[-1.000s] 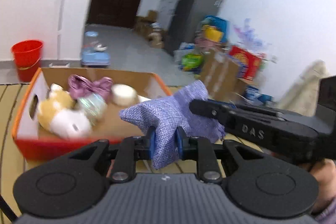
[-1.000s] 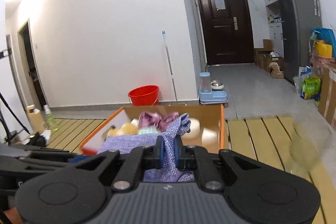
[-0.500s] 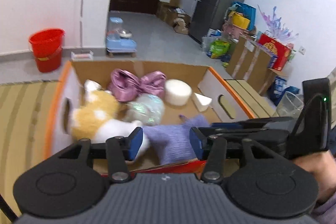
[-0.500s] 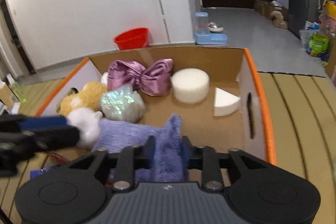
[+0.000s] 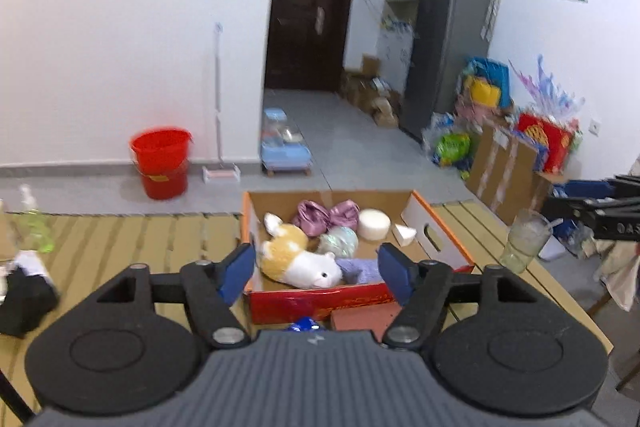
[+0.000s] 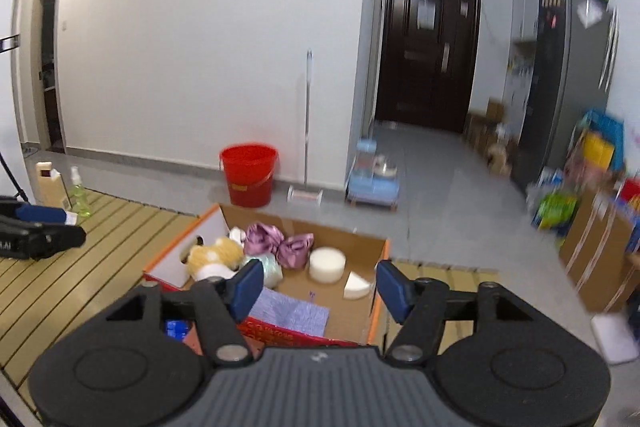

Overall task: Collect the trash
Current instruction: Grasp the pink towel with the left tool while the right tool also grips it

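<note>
An orange-rimmed cardboard box (image 5: 436, 235) sits on the slatted wooden table (image 5: 120, 247). In it lie a purple cloth (image 6: 292, 311), a plush dog (image 5: 296, 259), a purple bow (image 5: 328, 213), a shiny ball (image 5: 340, 241), a white round foam disc (image 5: 374, 223) and a white wedge (image 5: 404, 233). My left gripper (image 5: 316, 271) is open and empty, pulled back above the box's near side. My right gripper (image 6: 318, 285) is open and empty above the box (image 6: 380, 267). The cloth also shows in the left wrist view (image 5: 360, 269).
A glass cup (image 5: 522, 243) stands right of the box. A pink block (image 5: 360, 319) and a blue wrapper (image 5: 302, 325) lie by the box's front. A black object (image 5: 24, 301) and a spray bottle (image 5: 34, 223) are at the left. A red bucket (image 6: 250, 179) stands on the floor.
Both grippers let go of the purple cloth, which now lies in the box. Both have opened and pulled back and up from the box.
</note>
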Demonstrator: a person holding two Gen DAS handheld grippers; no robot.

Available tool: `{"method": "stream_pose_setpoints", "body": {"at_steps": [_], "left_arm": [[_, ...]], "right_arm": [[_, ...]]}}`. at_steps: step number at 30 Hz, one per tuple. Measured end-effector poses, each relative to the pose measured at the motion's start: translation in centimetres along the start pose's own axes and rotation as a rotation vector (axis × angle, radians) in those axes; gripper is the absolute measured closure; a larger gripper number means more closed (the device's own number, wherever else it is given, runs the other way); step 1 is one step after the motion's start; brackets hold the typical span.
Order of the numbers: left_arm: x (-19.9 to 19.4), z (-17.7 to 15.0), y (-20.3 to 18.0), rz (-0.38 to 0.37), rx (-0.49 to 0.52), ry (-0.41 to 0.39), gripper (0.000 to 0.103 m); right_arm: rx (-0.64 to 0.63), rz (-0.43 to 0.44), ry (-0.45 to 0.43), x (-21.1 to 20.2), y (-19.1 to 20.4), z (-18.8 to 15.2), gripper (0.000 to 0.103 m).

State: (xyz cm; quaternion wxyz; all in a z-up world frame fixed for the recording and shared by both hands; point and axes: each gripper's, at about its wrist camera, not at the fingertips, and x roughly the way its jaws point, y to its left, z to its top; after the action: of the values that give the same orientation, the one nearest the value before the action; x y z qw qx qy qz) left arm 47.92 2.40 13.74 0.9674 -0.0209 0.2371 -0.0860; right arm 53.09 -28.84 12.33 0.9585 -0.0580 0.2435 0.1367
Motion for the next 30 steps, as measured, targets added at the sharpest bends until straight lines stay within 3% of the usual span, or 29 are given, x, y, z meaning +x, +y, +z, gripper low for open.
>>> {"method": "stream_pose_setpoints", "body": {"at_steps": [3, 6, 9, 14, 17, 22, 26, 30], "left_arm": [[-4.2, -3.3, -0.2, -0.027, -0.007, -0.068, 0.018], [-7.3, -8.7, -0.3, -0.075, -0.038, -0.058, 0.017], [-10.5, -14.6, -1.1, -0.036, -0.039, -0.064, 0.017], [-14.4, -20.4, -2.0, 0.010, -0.061, -0.070, 0.014], [-14.3, -21.5, -1.9, 0.012, -0.064, -0.042, 0.014], [-12.1, -21.1, -1.5, -0.003, -0.108, -0.023, 0.015], [-8.9, -21.0, -0.8, -0.043, -0.167, 0.028, 0.026], [-4.6, -20.2, -1.1, -0.065, -0.185, 0.054, 0.033]], "right_arm": [[0.009, 0.008, -0.072, -4.2, 1.5, -2.5, 0.035], [0.072, 0.070, -0.102, -7.5, 3.5, -8.1, 0.034], [0.109, 0.107, -0.063, -9.9, 6.0, -14.6, 0.034], [0.076, 0.080, -0.034, -13.2, 9.5, -21.7, 0.034], [0.109, 0.089, -0.038, -14.6, 10.2, -23.7, 0.034], [0.134, 0.080, -0.032, -13.8, 10.5, -23.7, 0.034], [0.213, 0.130, -0.014, -11.3, 10.3, -23.8, 0.034], [0.258, 0.166, 0.030, -7.0, 10.0, -23.1, 0.041]]}}
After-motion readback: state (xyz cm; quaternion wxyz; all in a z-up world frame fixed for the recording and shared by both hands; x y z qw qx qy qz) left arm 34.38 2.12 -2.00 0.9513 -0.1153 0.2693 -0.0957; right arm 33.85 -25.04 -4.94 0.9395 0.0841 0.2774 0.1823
